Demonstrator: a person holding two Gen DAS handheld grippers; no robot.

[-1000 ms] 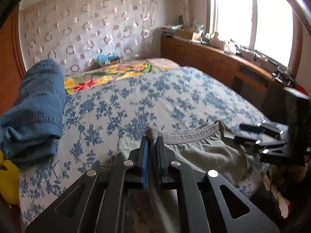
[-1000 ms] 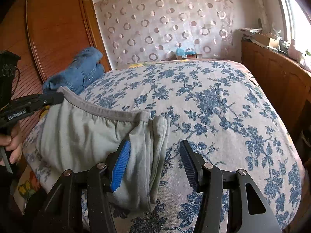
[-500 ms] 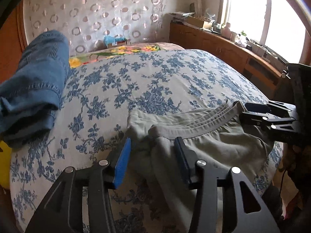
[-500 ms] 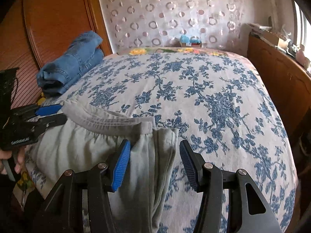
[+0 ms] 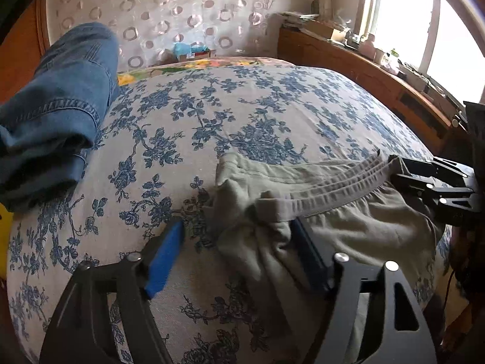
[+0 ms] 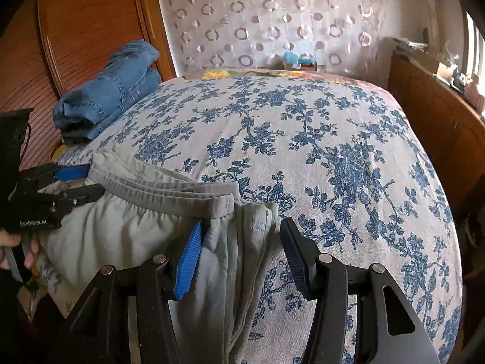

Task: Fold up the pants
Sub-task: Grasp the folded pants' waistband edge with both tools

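The left gripper (image 5: 236,251), a second ago pinching the grey pants (image 5: 348,212) near the folded jeans (image 5: 54,106), is opening its jaws and dropping the waistband onto the bed (image 5: 227,121), while the right gripper (image 6: 239,257) stands spread, so this fold looks laid.

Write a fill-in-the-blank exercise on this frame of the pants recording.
1. The grey pants lie on a bedspread printed with ____ flowers.
2. The folded jeans sit at the bed's edge, next to the ____ wardrobe door.
3. The left gripper has its jaws opening, with the pants' ____ corner between them.

Missing: blue; wooden; waistband
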